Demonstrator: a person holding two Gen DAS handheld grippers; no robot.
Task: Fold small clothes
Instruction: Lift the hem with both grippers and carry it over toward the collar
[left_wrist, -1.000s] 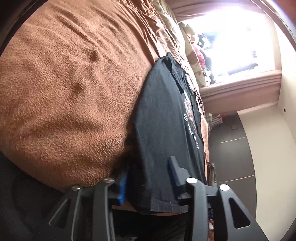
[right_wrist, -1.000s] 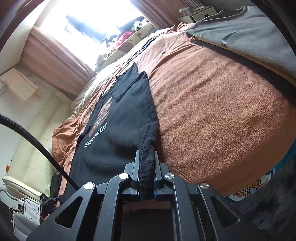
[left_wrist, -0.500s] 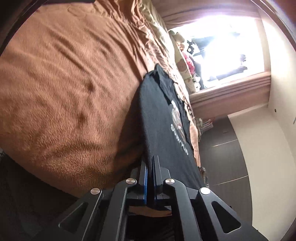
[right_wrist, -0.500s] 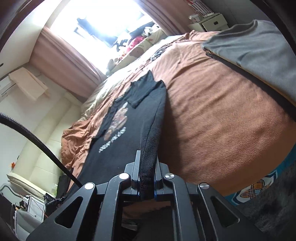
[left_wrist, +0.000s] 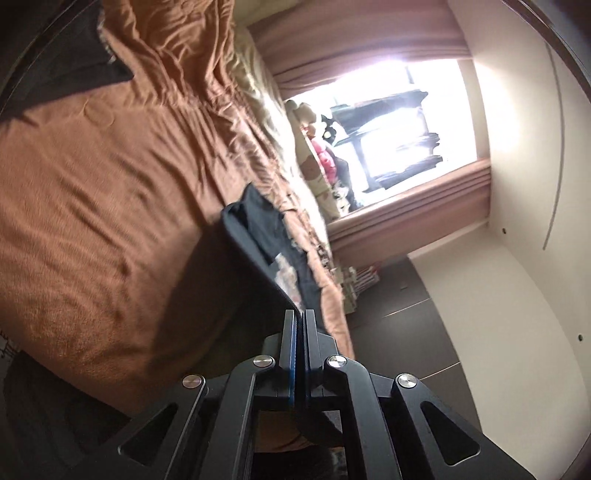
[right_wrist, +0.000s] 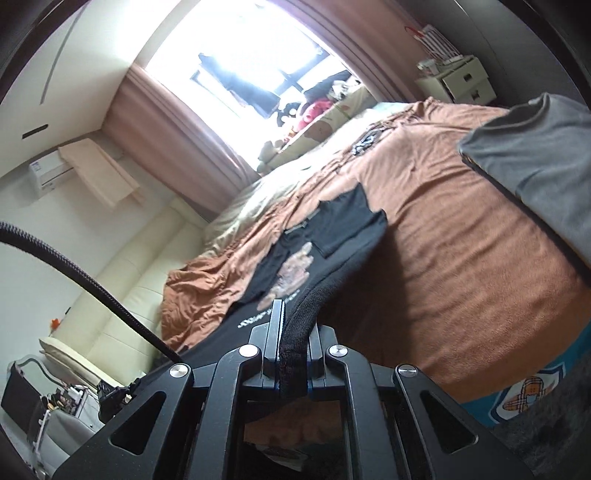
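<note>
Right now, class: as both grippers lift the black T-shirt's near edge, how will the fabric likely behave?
Probably floppy: the black T-shirt sags between the right gripper and the brown blanket. Likely light: the left gripper raises it by an edge pinch alone.

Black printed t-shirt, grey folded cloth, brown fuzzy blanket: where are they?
Black printed t-shirt (right_wrist: 343, 225): right wrist view, folded sleeve.
Grey folded cloth (right_wrist: 535, 155): right wrist view, top face.
Brown fuzzy blanket (left_wrist: 96, 206): left wrist view, bare middle.
</note>
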